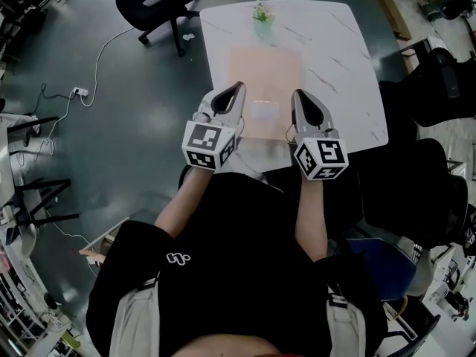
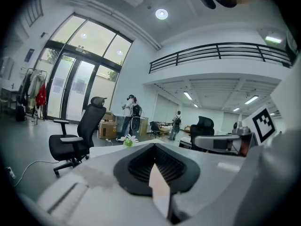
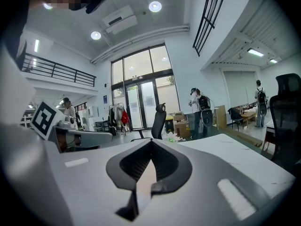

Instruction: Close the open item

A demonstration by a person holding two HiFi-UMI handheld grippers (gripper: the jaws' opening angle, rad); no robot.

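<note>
Peach and flat, the open item (image 1: pixel 265 80) lies mid-table, long axis running near to far; glare hides what it is. It sits just ahead of and between both grippers, neither clearly nearer. The left gripper (image 1: pixel 239 87) and right gripper (image 1: pixel 297 94) have jaws together, gripping nothing. One item, one white table (image 1: pixel 342 73), one plant (image 1: pixel 262 13) at the far edge.
</note>
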